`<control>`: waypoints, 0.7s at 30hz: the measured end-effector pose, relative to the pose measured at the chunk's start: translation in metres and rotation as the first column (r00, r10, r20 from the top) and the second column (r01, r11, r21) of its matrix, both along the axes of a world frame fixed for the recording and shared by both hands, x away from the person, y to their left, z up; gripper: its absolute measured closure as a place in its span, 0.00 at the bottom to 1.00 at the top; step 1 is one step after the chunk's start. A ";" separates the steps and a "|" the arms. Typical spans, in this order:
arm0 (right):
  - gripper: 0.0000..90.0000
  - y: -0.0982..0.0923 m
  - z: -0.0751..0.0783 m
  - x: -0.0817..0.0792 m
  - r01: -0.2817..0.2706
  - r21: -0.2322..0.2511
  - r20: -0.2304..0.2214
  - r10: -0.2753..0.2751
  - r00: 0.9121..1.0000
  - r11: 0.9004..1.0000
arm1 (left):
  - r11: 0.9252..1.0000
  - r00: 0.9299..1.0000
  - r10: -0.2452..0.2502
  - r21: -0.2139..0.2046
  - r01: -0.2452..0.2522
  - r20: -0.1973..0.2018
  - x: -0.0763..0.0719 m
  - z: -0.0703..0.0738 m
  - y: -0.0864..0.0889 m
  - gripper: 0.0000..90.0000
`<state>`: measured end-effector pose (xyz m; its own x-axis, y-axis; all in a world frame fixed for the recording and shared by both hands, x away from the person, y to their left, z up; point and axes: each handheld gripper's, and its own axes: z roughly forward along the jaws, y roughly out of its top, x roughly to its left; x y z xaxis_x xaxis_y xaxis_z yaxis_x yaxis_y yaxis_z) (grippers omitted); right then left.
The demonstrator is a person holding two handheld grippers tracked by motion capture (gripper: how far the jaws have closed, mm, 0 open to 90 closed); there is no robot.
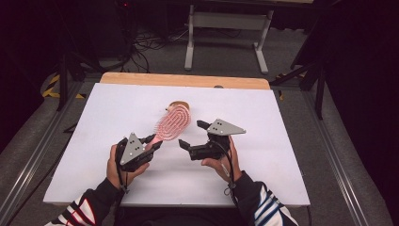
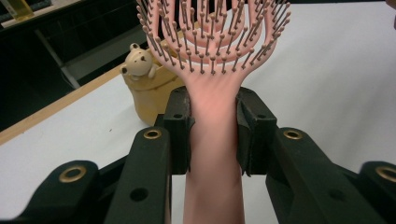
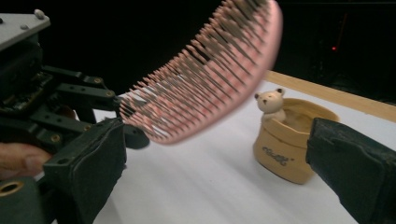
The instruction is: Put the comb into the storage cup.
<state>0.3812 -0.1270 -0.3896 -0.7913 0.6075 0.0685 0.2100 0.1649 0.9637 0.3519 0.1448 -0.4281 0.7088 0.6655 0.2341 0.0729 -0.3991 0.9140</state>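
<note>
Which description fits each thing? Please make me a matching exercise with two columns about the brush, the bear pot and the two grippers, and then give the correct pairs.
Things:
1. pink hairbrush
2. tan bear pot
3. left gripper
4. right gripper

Descriptions:
A. jaws open, nothing between them
B. stands on the white table, behind the brush
C. held by its handle, lifted off the table
D. jaws closed on the handle

Pairs: 1-C, 2-B, 3-D, 4-A
</note>
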 end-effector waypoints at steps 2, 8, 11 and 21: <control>0.07 0.003 -0.002 0.002 0.006 0.002 -0.010 -0.006 1.000 1.000 | 1.000 1.000 -0.010 0.005 0.010 0.000 0.000 0.000 -0.004 0.77; 0.11 0.008 -0.004 0.008 0.006 0.050 -0.050 -0.004 0.999 0.999 | 0.999 1.000 -0.028 0.022 0.028 0.002 0.000 -0.004 -0.018 0.77; 0.14 0.009 -0.004 0.008 0.004 0.056 -0.052 -0.002 0.999 0.998 | 0.998 0.999 -0.041 0.044 0.041 0.007 -0.001 -0.006 -0.025 0.77; 0.56 0.000 -0.010 0.009 0.049 0.173 -0.098 -0.032 0.995 0.984 | 0.996 0.999 -0.040 0.075 0.040 -0.002 0.002 -0.013 -0.038 0.77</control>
